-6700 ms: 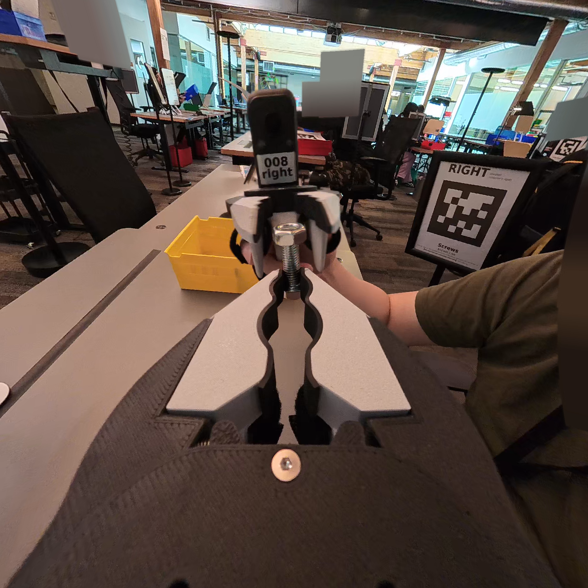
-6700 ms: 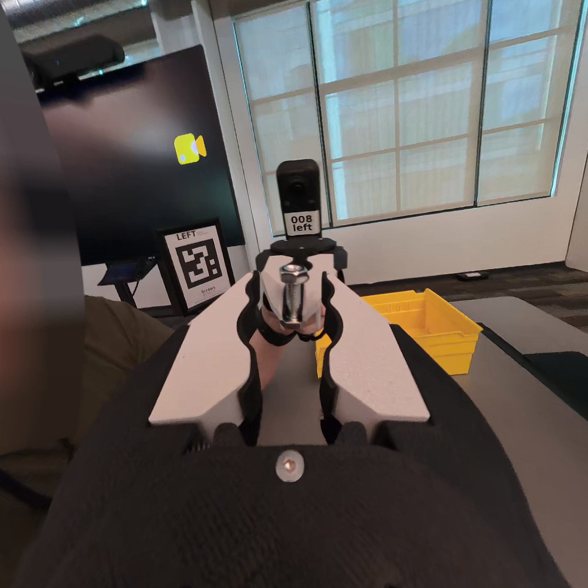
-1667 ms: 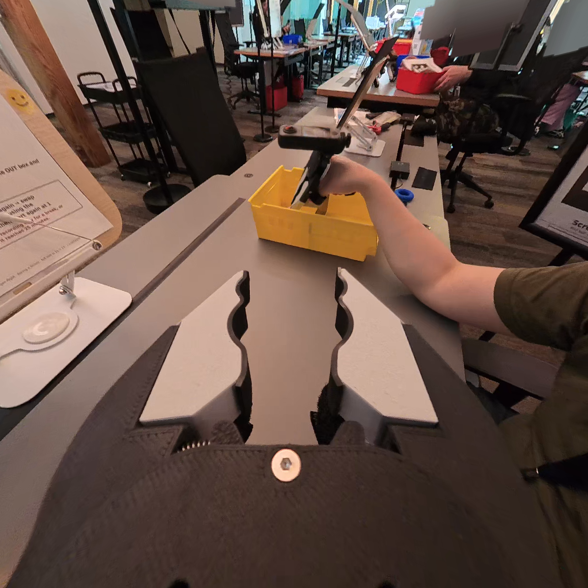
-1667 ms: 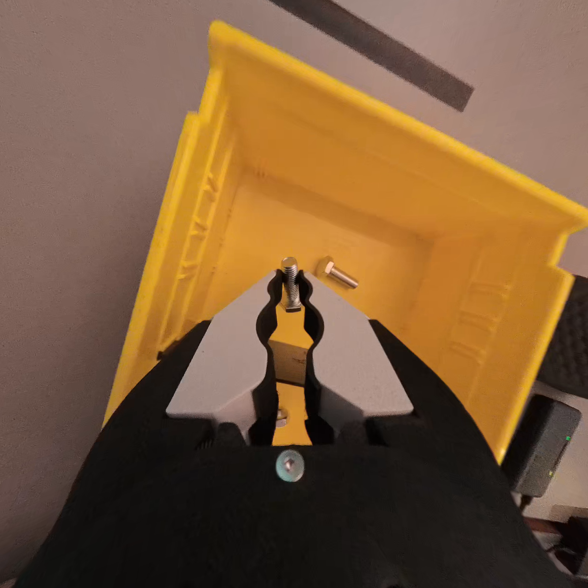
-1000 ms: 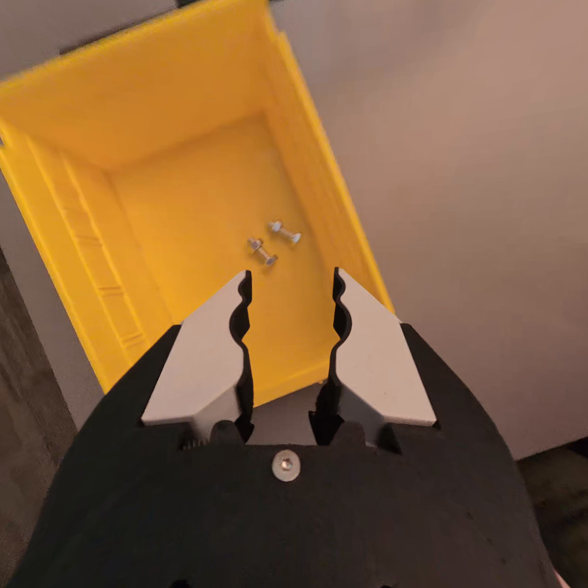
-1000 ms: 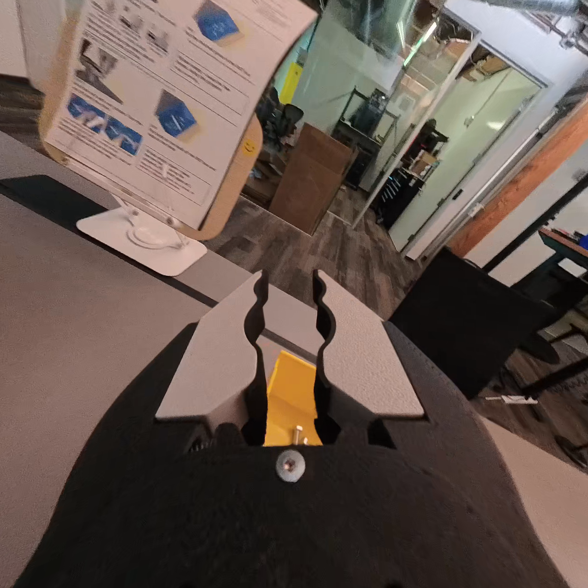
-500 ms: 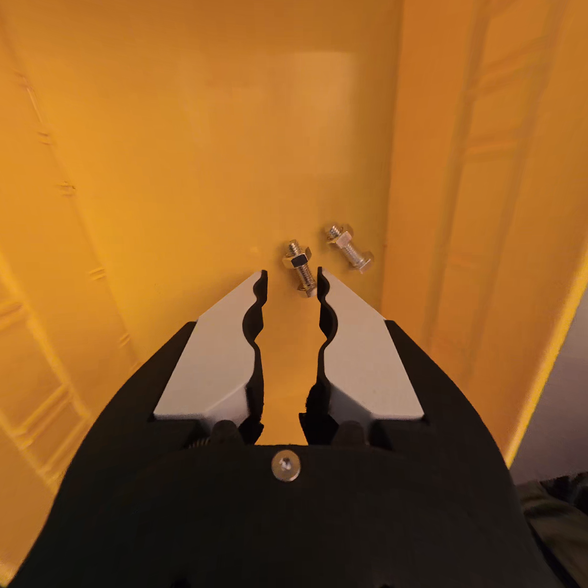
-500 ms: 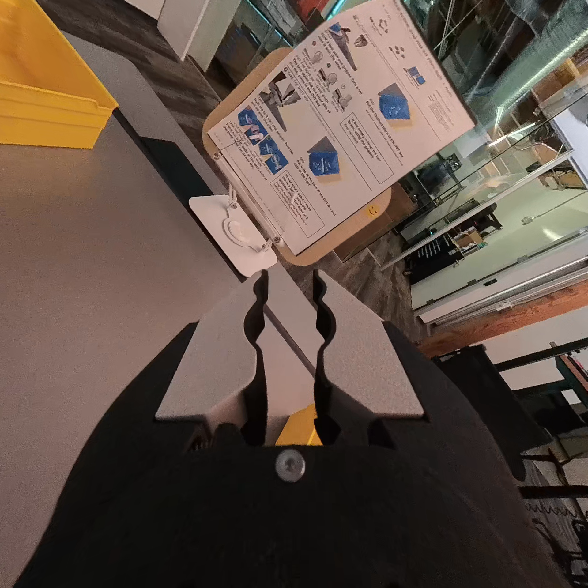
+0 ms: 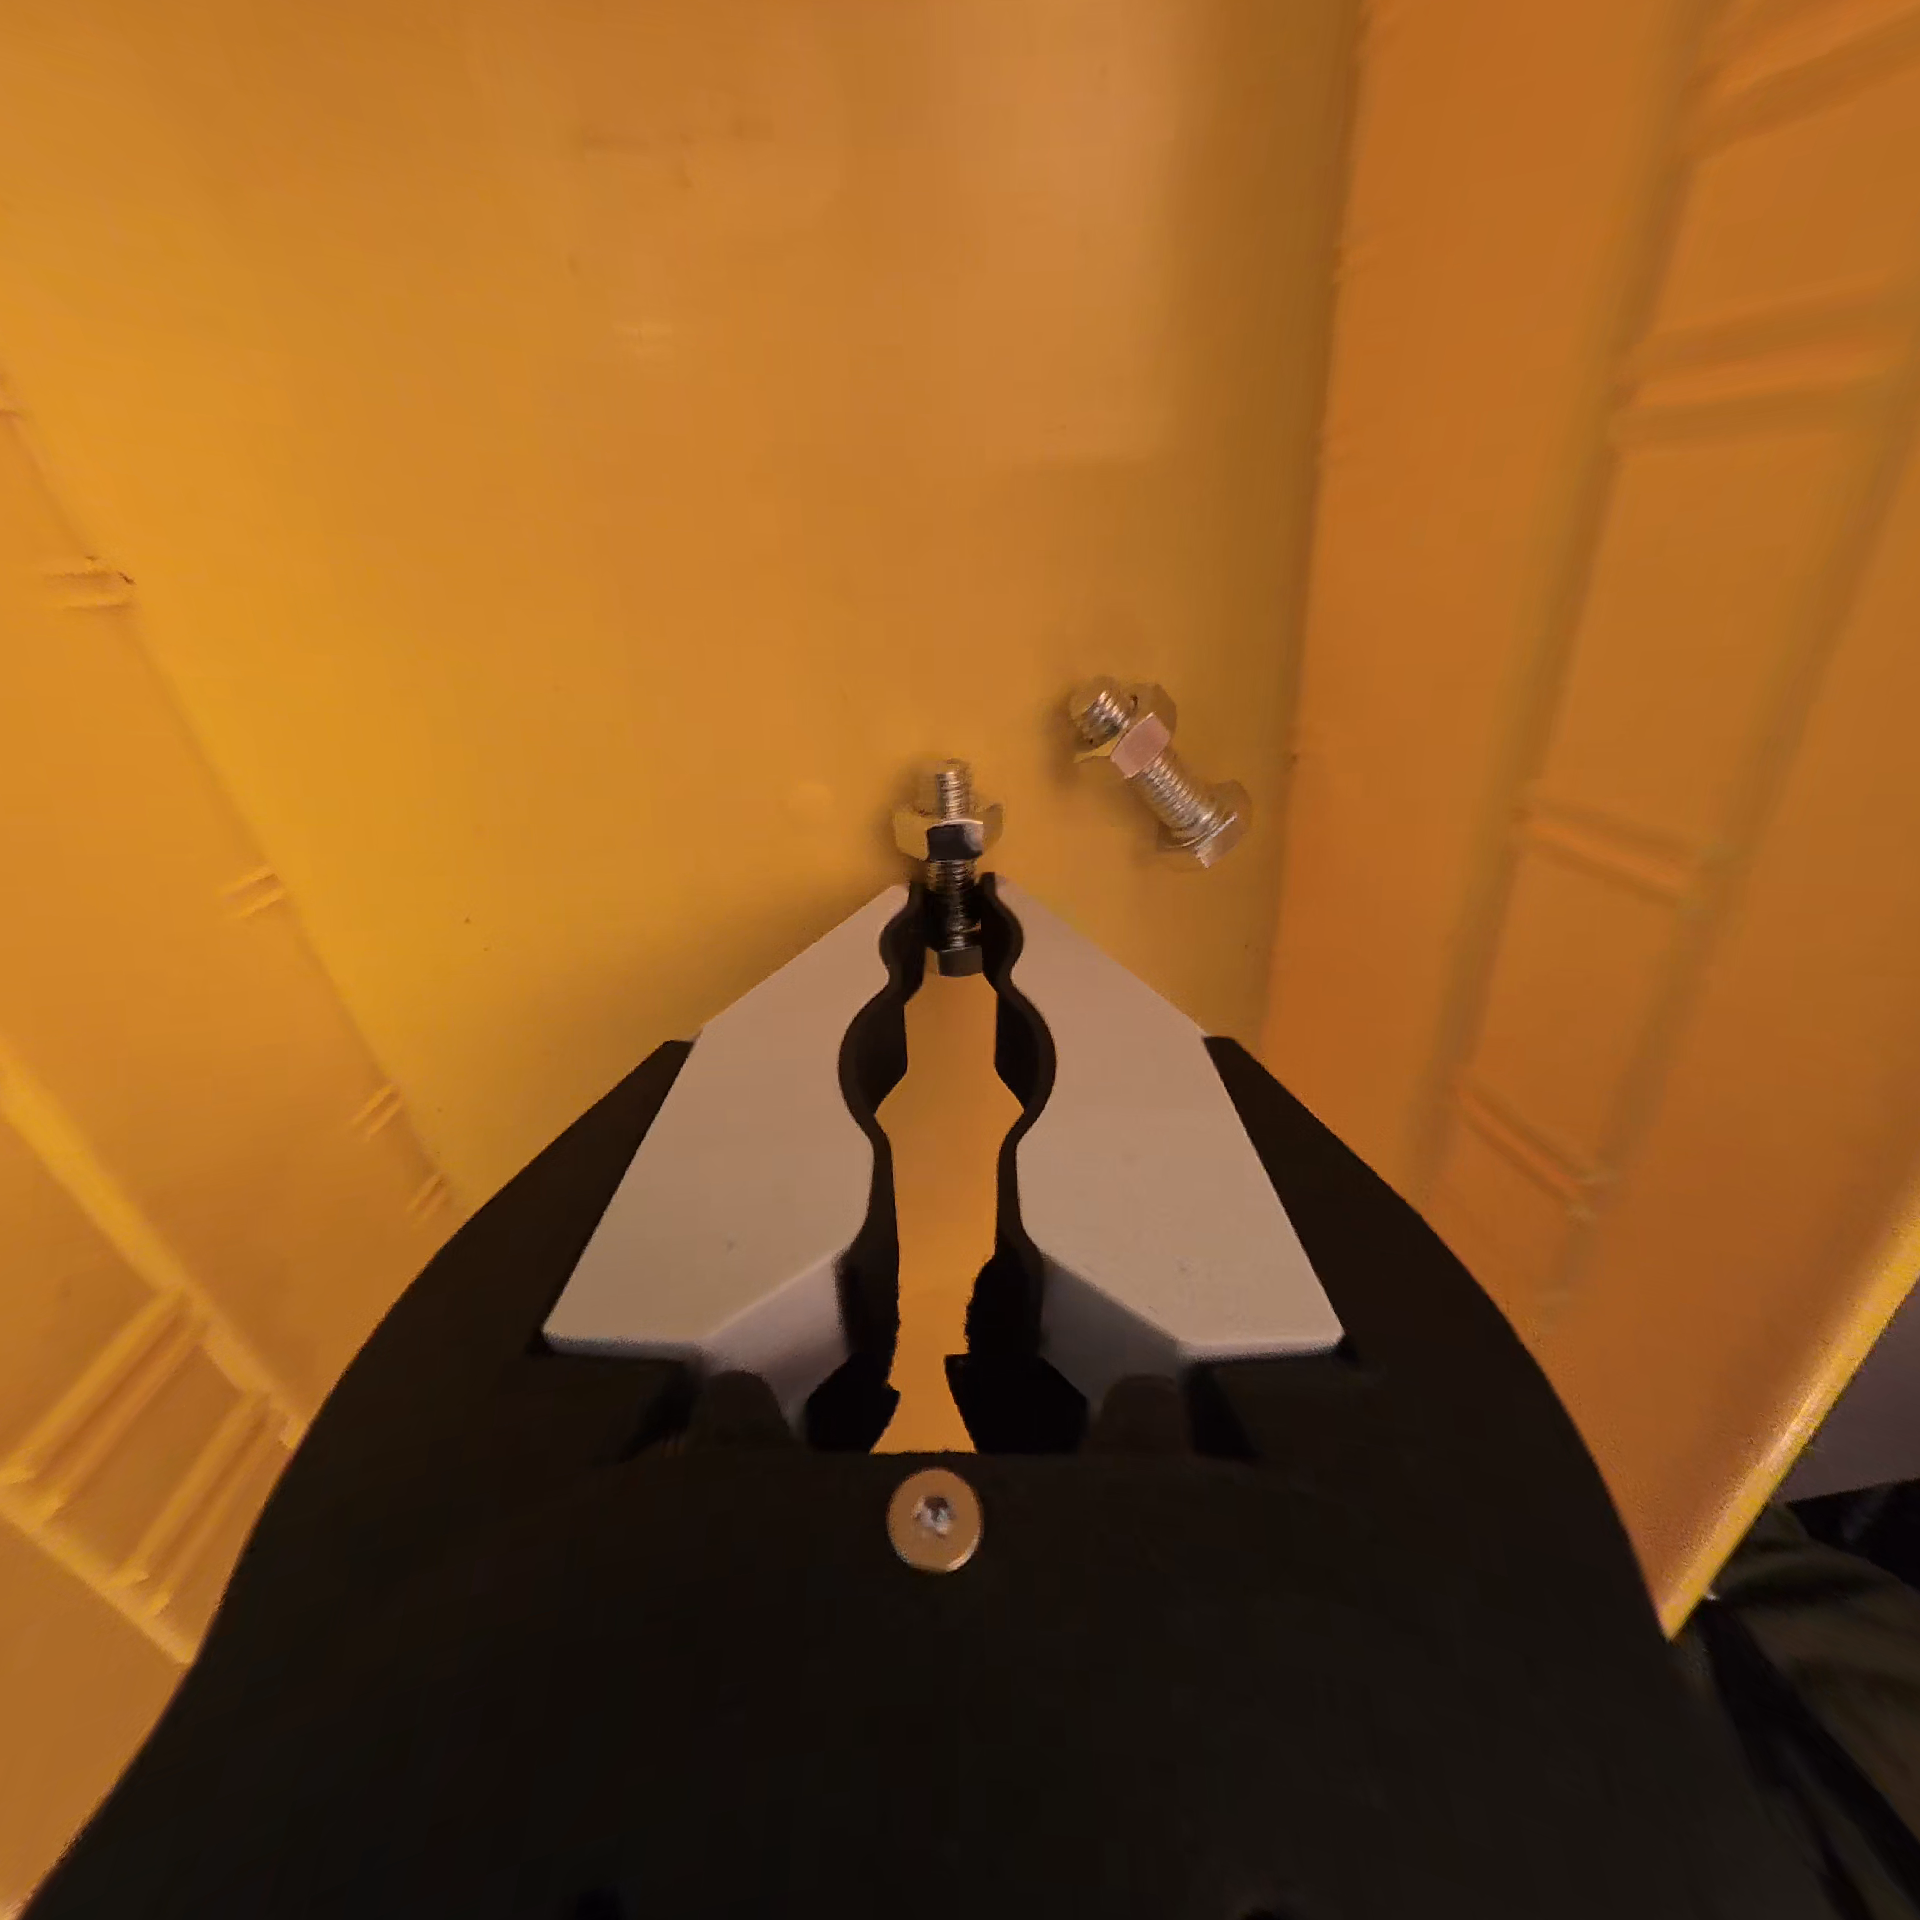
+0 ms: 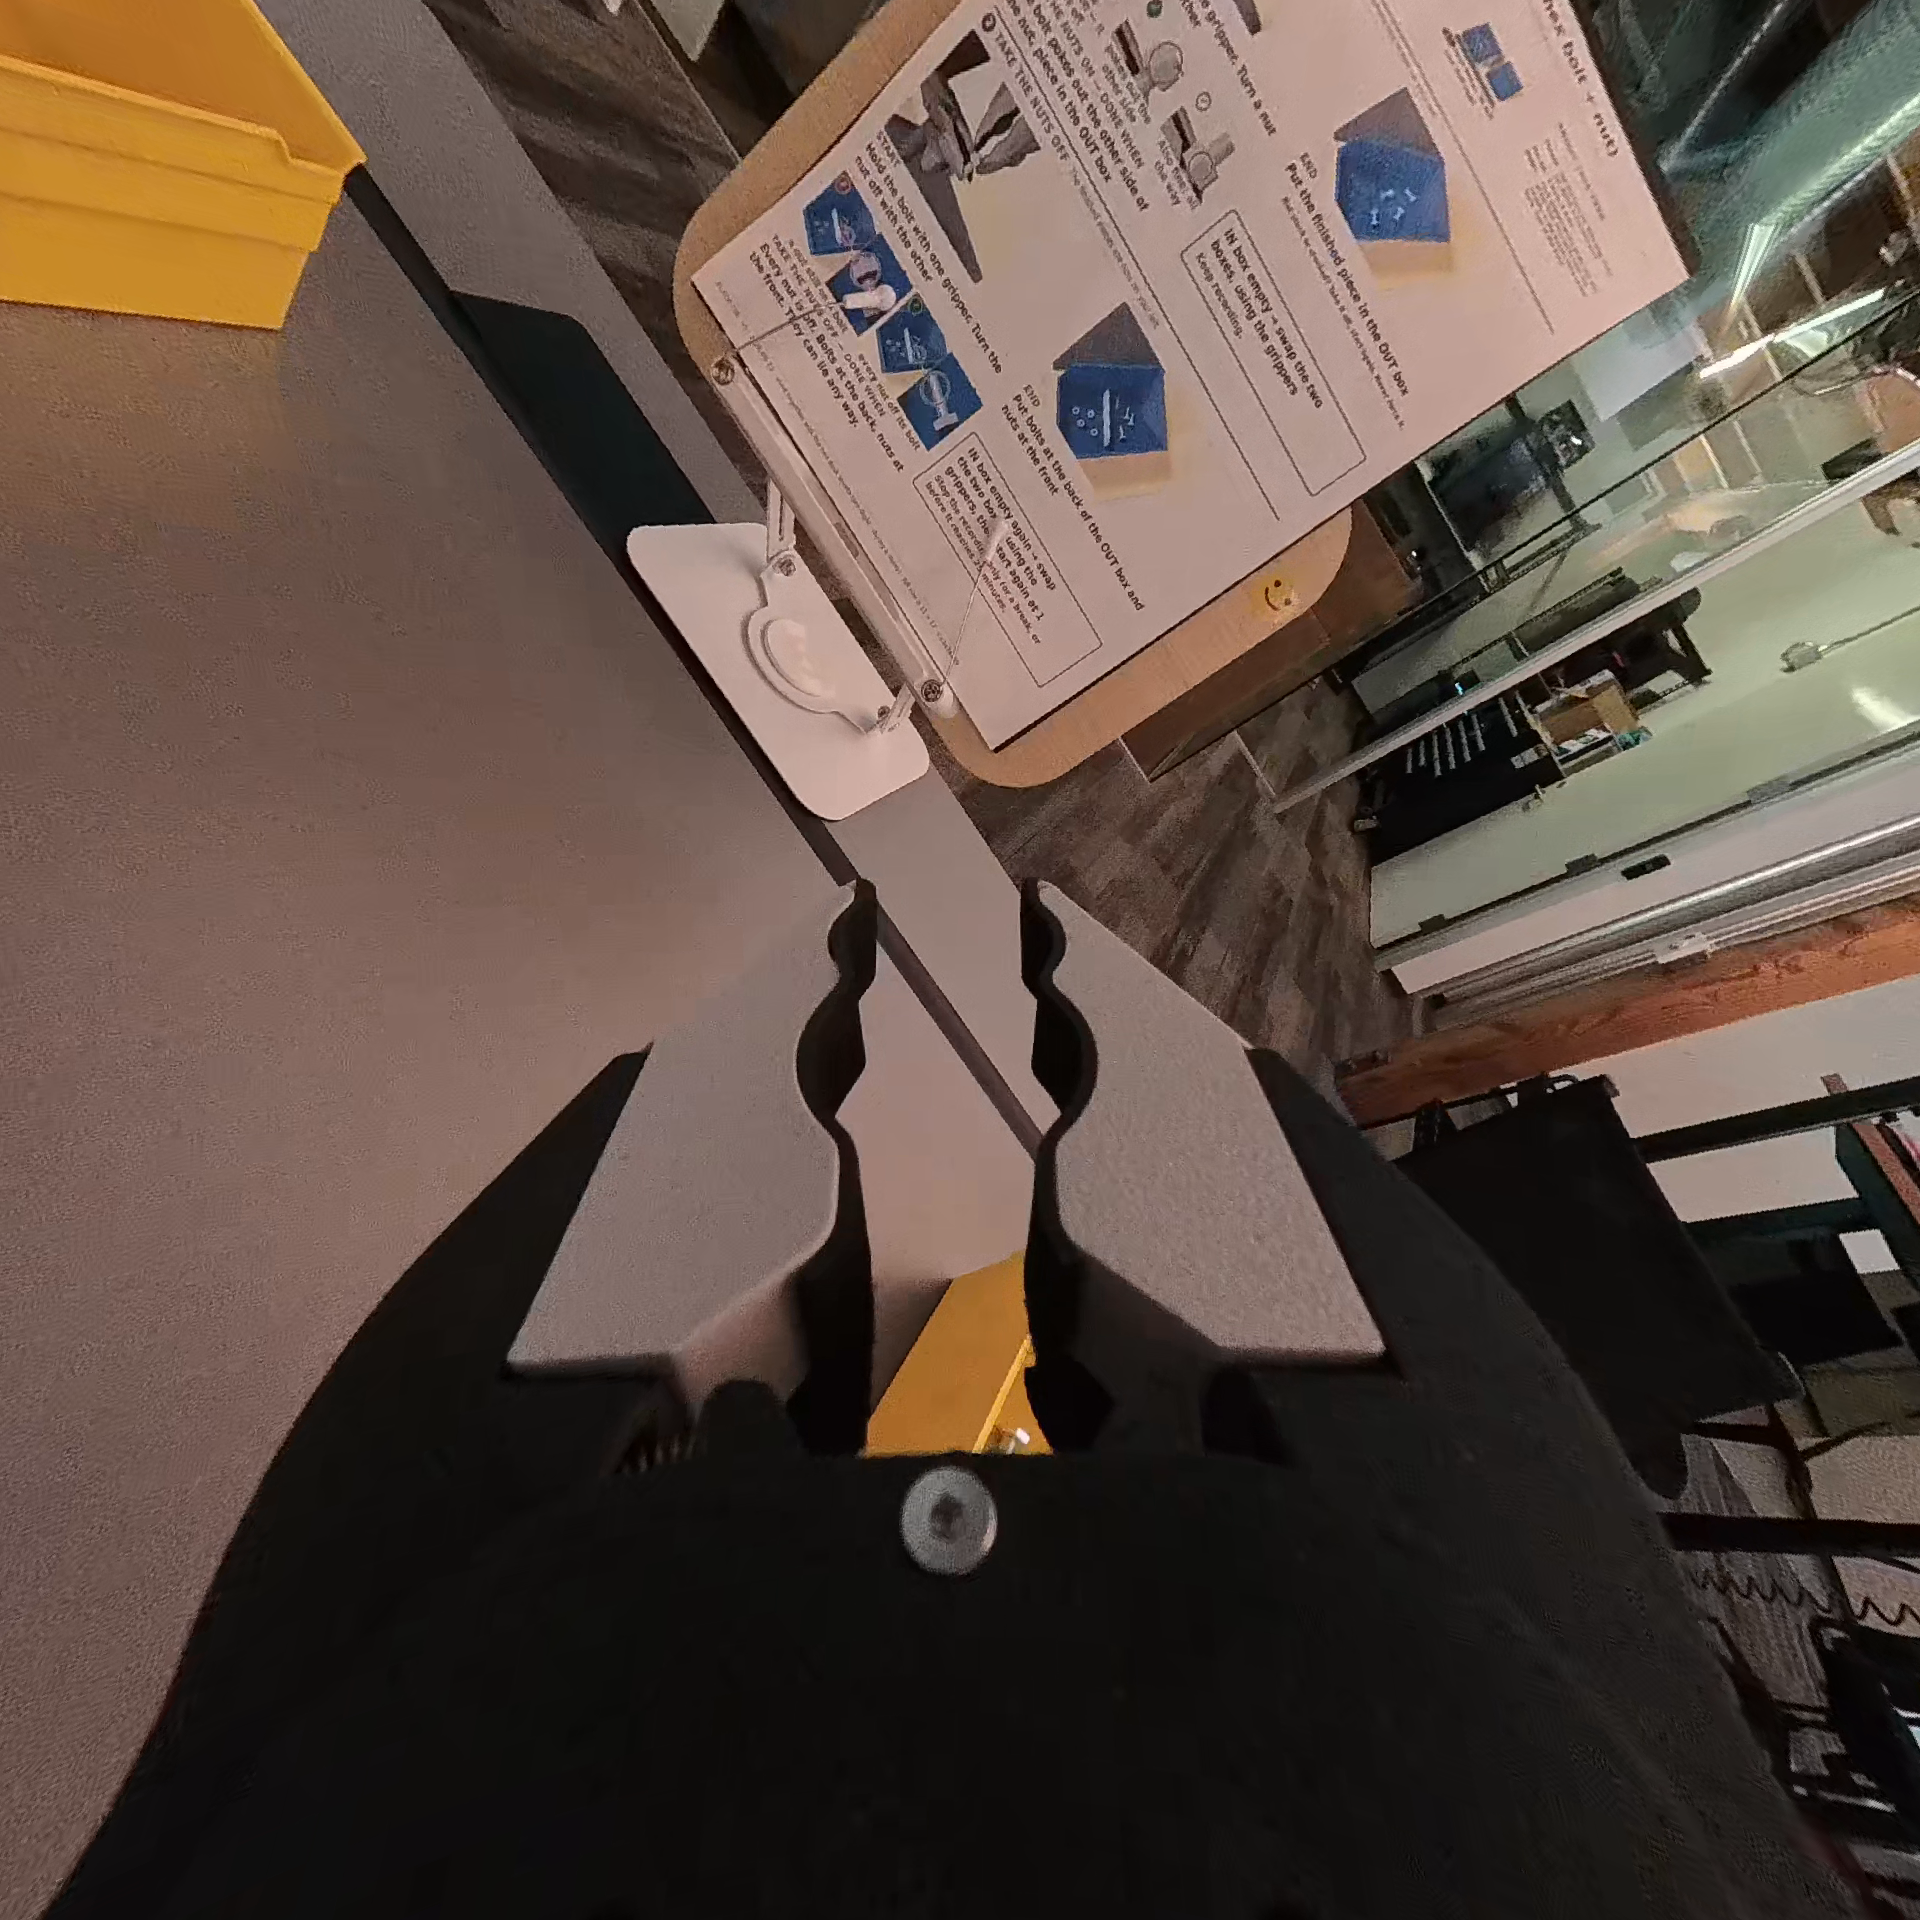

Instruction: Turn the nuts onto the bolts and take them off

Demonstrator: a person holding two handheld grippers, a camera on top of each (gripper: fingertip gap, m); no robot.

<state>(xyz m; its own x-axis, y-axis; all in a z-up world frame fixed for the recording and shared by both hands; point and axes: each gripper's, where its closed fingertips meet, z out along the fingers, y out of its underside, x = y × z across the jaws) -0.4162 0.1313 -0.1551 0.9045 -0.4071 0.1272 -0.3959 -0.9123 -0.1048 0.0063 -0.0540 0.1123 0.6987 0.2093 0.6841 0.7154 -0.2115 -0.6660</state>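
Since a second ago my left gripper (image 9: pixel 954 920) has dropped from above the yellow bin (image 9: pixel 623 416) right down to its floor, and its jaws have narrowed from wide apart to pinched on the near bolt (image 9: pixel 951 883); my right gripper (image 10: pixel 940 904) has swung round so the instruction board (image 10: pixel 1143 343) now sits far and right of it instead of far left. Key relation: the near bolt's long axis runs straight along my left jaws, near to far, centred between the tips. Its head end is tucked in the first notch between the tips, and the shank with its nut (image 9: pixel 948 829) pokes out past them on the far side. So left jaws read as clamped on the bolt's lower shank and head; whether it's lifted off the bin floor I can't tell. Left is clearly the nearer one; my right jaws are parted and empty, held over the grey surface (image 10: pixel 312 727), well apart from the bolts, with a sliver of yellow bin and something metal showing low between its fingers. Second bolt (image 9: pixel 1158 774) lies just right of the first, on the bin floor near the right wall, tilted diagonally, nut at its far-left end, head near-right. Both bolts are shiny zinc hex bolts, short, each with a hex nut already threaded near the tip. Another yellow bin (image 10: pixel 156 177) sits far left on the surface. My guess at the next step: lift out, then the right jaws take the nut.
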